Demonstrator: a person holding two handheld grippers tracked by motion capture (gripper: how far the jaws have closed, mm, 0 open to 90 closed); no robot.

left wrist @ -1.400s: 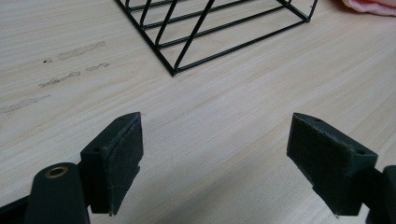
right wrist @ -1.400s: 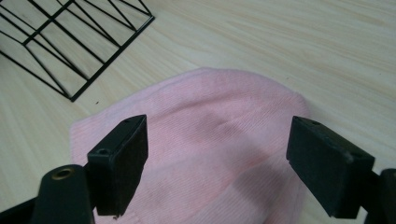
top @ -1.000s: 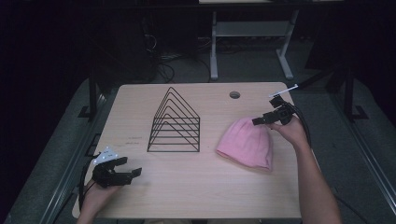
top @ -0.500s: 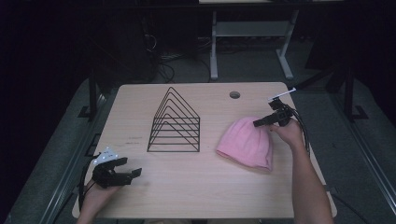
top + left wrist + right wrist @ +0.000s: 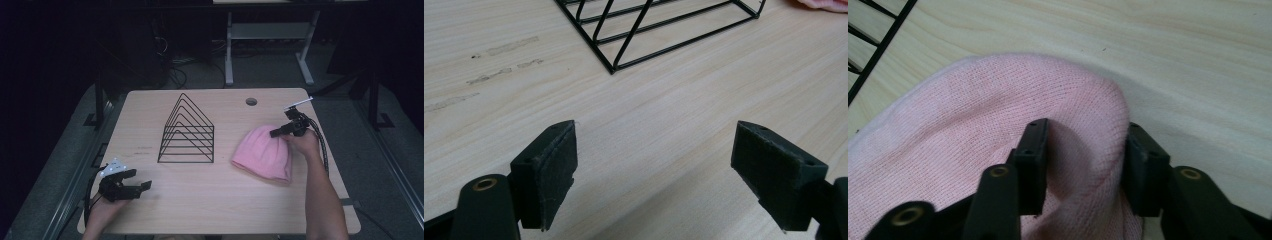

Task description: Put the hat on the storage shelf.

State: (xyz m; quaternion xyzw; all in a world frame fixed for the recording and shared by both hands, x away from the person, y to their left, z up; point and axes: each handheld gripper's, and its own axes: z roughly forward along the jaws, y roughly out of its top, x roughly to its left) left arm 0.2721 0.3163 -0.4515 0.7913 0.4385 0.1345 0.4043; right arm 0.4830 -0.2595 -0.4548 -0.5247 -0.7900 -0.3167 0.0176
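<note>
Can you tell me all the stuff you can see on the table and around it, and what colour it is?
hat: one, pink, knitted, on the right part of the table, a fold of it pinched between the right gripper's jaws
wire rack: one, black, triangle-shaped, standing in the middle of the table
table: one, light wood, with a round hole near its far edge
white frame: one, on the floor behind the table
left gripper: one, black, jaws wide apart, nothing between them, at the near left corner of the table
right gripper: one, black, jaws have just been closing on the hat's edge
hands: two, one holding the left gripper, the other holding the right
</note>
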